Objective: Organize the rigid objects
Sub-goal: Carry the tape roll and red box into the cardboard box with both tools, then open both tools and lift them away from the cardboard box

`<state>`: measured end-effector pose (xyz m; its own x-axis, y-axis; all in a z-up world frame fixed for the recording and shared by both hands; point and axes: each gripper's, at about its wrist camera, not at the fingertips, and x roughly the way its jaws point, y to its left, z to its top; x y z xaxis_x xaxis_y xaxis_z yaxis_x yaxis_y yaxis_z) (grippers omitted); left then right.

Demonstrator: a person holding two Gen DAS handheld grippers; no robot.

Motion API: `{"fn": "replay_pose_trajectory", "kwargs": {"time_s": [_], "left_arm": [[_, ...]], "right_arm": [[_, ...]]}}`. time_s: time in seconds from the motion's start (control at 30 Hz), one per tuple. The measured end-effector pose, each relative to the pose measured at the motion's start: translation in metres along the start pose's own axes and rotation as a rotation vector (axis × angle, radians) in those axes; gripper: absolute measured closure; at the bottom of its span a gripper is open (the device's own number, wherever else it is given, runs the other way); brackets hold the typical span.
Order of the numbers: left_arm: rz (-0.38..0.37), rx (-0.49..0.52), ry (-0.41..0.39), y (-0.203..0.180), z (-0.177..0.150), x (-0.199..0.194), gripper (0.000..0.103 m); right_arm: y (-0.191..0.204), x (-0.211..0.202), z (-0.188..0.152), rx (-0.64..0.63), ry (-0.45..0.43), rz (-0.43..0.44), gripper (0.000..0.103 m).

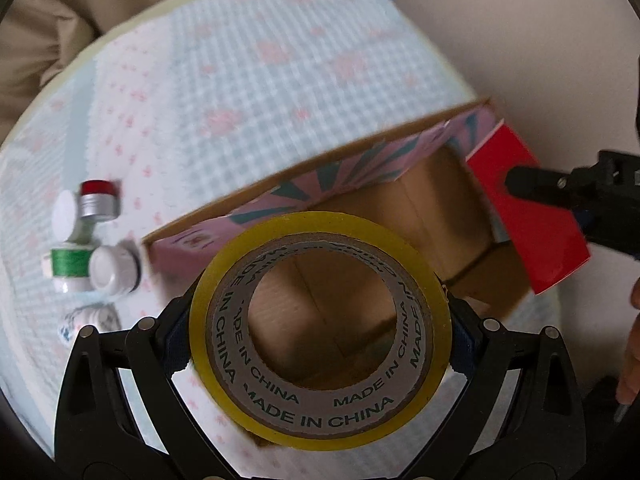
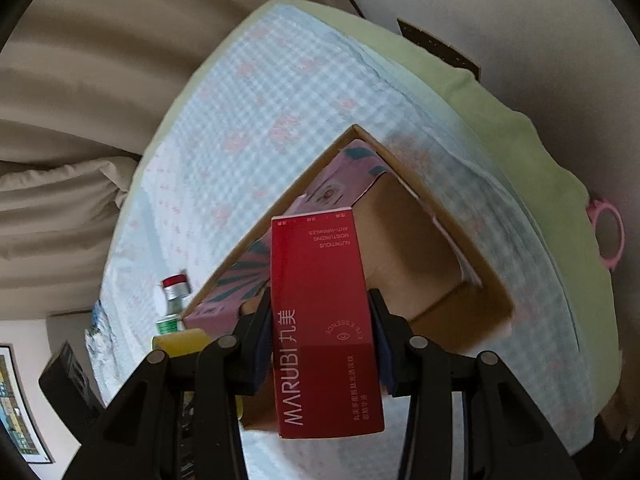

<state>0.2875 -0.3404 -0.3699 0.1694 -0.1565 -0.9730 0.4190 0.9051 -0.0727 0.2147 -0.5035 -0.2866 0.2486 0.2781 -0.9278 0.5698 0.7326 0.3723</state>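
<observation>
Two grippers, both loaded. Left gripper: jaws closed on the tape roll across its outer rim, pads on opposite sides, roll face-on to the camera so the core hole looks straight down into the cardboard box. Likely held that way so it drops flat onto the box floor.

Right gripper: jaws clamped on the long sides of the red carton, gripped low, far end projecting over the box opening. The narrow grip leaves most of its length free to slide in beside the pink patterned box, which already stands against the far wall inside. Left wrist view shows the carton's tip hanging over the box's right corner, not yet down.

Box sits on a checked floral bedcover, so this is a bed, soft footing; box may shift if nudged.

Outside the box, just left of it: a cluster of small bottles, one red-capped, one green-labelled, lying touching each other. Judgement: those are still to be packed; tape and carton go in first.

A pink ring sits at the bed's edge, well apart.
</observation>
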Motion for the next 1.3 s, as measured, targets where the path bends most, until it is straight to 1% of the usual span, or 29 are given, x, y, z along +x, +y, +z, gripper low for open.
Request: {"fn": "replay_pose_trajectory", "kwargs": {"time_s": [0.07,0.13,0.2,0.3,0.4,0.47,0.5,0.53,0.57,0.63,0.77,0.8,0.9,1.1,1.3], "left_arm": [[0.009,0.006,0.039,-0.001,0.002,0.02,0.006],[0.02,0.008,0.084,-0.003,0.003,0.039,0.006],[0.02,0.009,0.107,-0.005,0.001,0.049,0.006],[0.023,0.023,0.122,-0.009,-0.001,0.054,0.006],[0.051,0.061,0.129,-0.015,0.0,0.056,0.006],[0.068,0.087,0.132,-0.018,0.001,0.054,0.006],[0.078,0.098,0.135,-0.02,0.001,0.052,0.0],[0.082,0.108,0.128,-0.021,0.0,0.047,0.0],[0.082,0.112,0.119,-0.021,-0.001,0.043,0.0],[0.074,0.103,0.103,-0.017,-0.004,0.031,0.0],[0.043,0.049,0.091,-0.005,-0.012,0.014,0.0],[0.029,0.028,0.089,-0.002,-0.013,0.01,0.0],[0.019,-0.007,0.081,0.005,-0.016,0.0,0.0],[0.02,-0.03,0.036,0.009,-0.023,-0.03,0.0],[0.02,-0.025,-0.021,0.007,-0.024,-0.061,0.0]], "right_arm": [[-0.003,0.013,0.007,-0.027,-0.002,0.002,0.063],[-0.005,0.024,0.009,-0.051,0.001,-0.017,0.063],[-0.008,0.034,0.01,-0.06,0.009,-0.028,0.063],[-0.011,0.042,0.009,-0.07,0.016,-0.034,0.063],[-0.011,0.045,0.01,-0.083,0.014,-0.047,0.063],[-0.011,0.048,0.013,-0.079,0.021,-0.061,0.061],[-0.01,0.048,0.013,-0.078,0.023,-0.07,0.057],[-0.011,0.047,0.014,-0.074,0.019,-0.061,0.039],[-0.011,0.045,0.015,-0.063,0.018,-0.042,0.0],[-0.013,0.042,0.014,-0.046,0.027,-0.013,0.0],[-0.019,0.026,0.003,-0.058,-0.029,-0.041,0.0],[-0.02,0.024,-0.001,-0.053,-0.031,-0.044,0.0],[-0.024,0.02,-0.01,-0.03,-0.019,-0.037,0.0],[-0.015,0.004,-0.02,-0.059,-0.035,-0.041,0.0],[-0.001,-0.021,-0.027,-0.075,-0.067,-0.026,0.0]]}}
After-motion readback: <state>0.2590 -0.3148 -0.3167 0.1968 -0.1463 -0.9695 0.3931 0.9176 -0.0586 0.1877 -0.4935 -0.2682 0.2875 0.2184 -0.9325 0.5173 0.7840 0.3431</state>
